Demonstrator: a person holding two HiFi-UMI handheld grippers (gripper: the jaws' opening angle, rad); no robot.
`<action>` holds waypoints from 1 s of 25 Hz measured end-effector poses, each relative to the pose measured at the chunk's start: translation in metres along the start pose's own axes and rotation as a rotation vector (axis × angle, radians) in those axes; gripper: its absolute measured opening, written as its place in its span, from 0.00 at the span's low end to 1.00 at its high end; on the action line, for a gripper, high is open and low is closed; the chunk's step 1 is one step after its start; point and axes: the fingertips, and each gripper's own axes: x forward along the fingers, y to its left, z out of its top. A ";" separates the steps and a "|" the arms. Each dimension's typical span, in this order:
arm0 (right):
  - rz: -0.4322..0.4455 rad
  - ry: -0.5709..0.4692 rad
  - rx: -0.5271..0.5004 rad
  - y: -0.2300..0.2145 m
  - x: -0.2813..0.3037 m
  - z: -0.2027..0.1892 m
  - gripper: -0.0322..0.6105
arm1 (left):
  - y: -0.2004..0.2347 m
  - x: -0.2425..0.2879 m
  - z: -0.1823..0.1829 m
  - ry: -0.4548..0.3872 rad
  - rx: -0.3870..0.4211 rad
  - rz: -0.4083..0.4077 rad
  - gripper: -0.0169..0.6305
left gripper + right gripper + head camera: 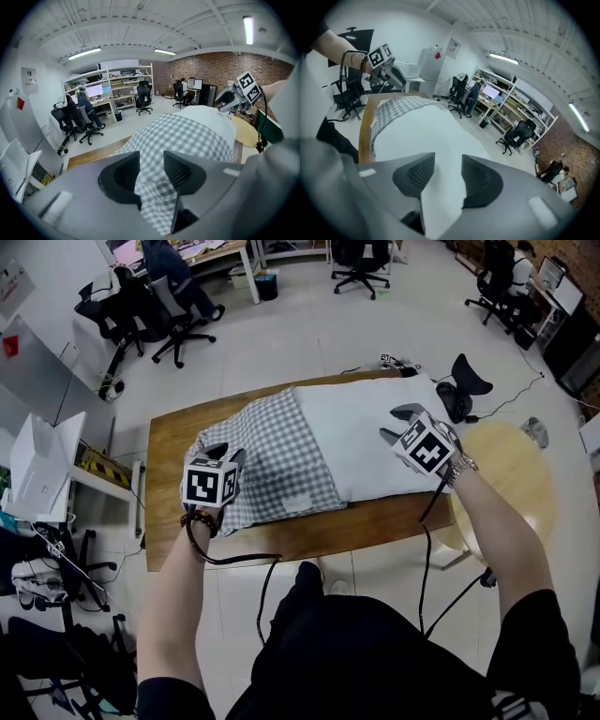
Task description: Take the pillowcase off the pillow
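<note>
**Task item.** The pillow (370, 442) lies lengthwise across the tabletop (169, 460), with its right end close to the right edge. The checked pillowcase (277, 451) covers the left half only. The right half is bare white, and the case mouth sits about mid-pillow. Judgement: removal is roughly half done.

**Left gripper (225, 454).** It is stationed at the closed end of the pillowcase, towards the near-left corner of the tabletop. Its jaws stand apart. A ridge of checked cloth rises between them, but the pads do not clamp it, so there is no hold at present.

**Right gripper (399, 424).** It is stationed over the bare end of the pillow, by the right edge. Its jaws are also apart. White pillow fills the gap between them, but the pads are not pressing on it.

**Assessment.** The opposite-end placement suits a pull-apart: the right side anchors the pillow while the left draws the case off leftward. With both grippers released, neither force is available, so each needs a fresh, firm bite first.

**Risks.**
- A shallow pinch of cloth may slip.
- If the left gripper catches filling along with the cloth, the pillow will drag with the case.
- The pillow's right end lies near the edge and could slide off if left unanchored.
</note>
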 end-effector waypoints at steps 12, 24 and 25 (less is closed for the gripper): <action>-0.041 -0.109 -0.197 0.089 -0.022 -0.021 0.50 | -0.065 -0.019 -0.039 -0.054 0.255 0.069 0.37; -0.100 -0.070 -0.392 0.136 0.009 -0.047 0.58 | -0.105 -0.005 -0.087 -0.017 0.390 0.095 0.46; -0.107 -0.065 -0.402 0.138 0.013 -0.049 0.58 | -0.106 -0.003 -0.092 -0.011 0.403 0.102 0.47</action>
